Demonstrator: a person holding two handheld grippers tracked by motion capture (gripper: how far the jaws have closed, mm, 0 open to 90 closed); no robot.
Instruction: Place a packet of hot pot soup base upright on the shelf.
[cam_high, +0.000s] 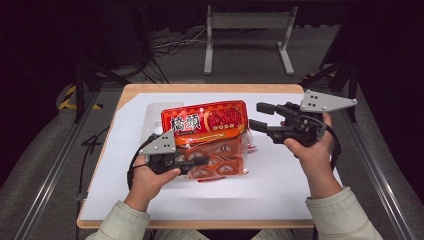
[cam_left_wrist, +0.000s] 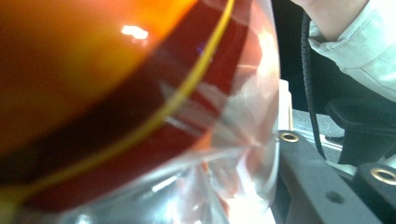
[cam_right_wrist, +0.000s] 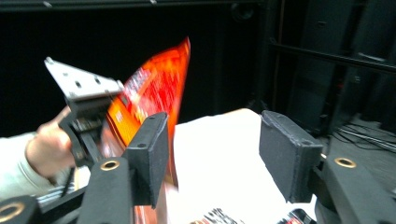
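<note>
Sleeves of pale fabric enter from the near edge of the high view, each hand carrying a claw over a white-topped bench (cam_high: 280, 190) with a wooden rim. The left hand (cam_high: 150, 180) sits near the bench's near-left part and holds the left claw (cam_high: 192, 162), which points right and is clenched on the lower, clear part of an orange-red snack bag (cam_high: 205, 122). The bag stands tilted up off the bench, its printed top edge farther away and its transparent lower half, showing small orange packets inside, nearer the person. In the left gripper view the bag's glossy orange film and crinkled clear plastic (cam_left_wrist: 224, 140) press right up against the camera, blurred by closeness.

To the right, the right hand (cam_high: 312, 147) holds the right claw (cam_high: 262, 116) pointing left toward the bag's right edge, just beside it but apart from it. Its jaws are spread wide and grip nothing; the right gripper view shows the two black pads (cam_right_wrist: 289, 154) well separated with white bench surface between them, and the bag (cam_right_wrist: 159, 88) rising beyond the left pad, held by the other hand.

Beyond the bench's far edge, a grey metal stand (cam_high: 247, 30) and loose cables (cam_high: 175, 42) lie on the dark floor.
</note>
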